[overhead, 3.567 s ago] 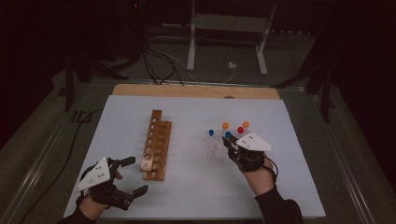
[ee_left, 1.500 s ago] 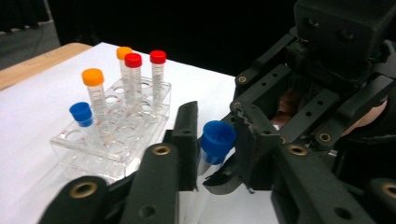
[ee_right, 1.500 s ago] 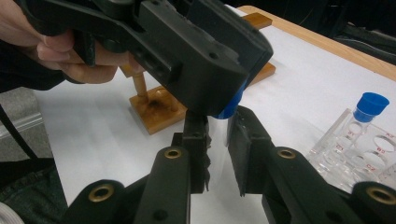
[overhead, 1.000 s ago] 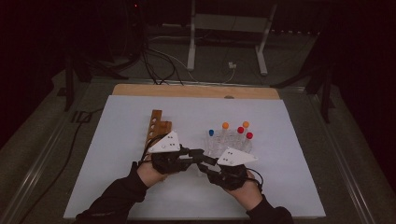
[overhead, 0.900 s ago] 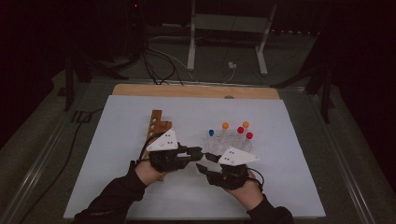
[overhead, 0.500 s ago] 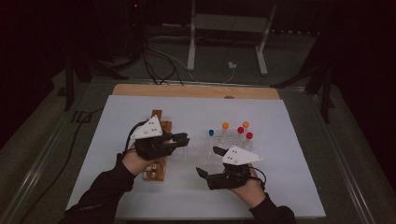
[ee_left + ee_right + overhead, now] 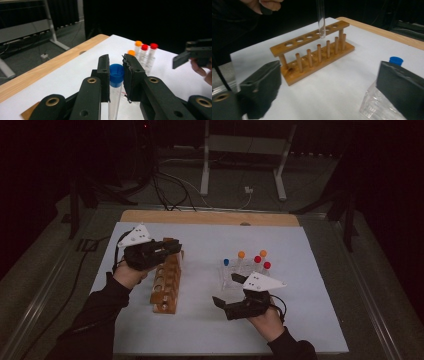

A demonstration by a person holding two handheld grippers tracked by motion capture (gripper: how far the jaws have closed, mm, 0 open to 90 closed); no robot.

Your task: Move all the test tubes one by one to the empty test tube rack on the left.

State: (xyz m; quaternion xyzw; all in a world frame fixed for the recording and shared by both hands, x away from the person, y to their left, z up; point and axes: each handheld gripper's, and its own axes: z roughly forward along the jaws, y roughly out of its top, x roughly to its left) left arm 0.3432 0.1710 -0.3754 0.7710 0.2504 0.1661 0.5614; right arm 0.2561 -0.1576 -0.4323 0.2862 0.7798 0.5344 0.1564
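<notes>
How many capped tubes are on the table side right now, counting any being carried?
6: one blue-capped tube in the left gripper over the wooden rack; five standing in the clear rack, capped blue, orange, red, orange, red. Others may be hidden.

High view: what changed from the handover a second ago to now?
The left gripper, shut on the blue-capped tube, moved away from the right gripper to above the far end of the wooden rack. The right gripper's jaws have just been opening, nothing between them; it let the tube go. The rack and the clear holder with its capped tubes stayed put.
</notes>
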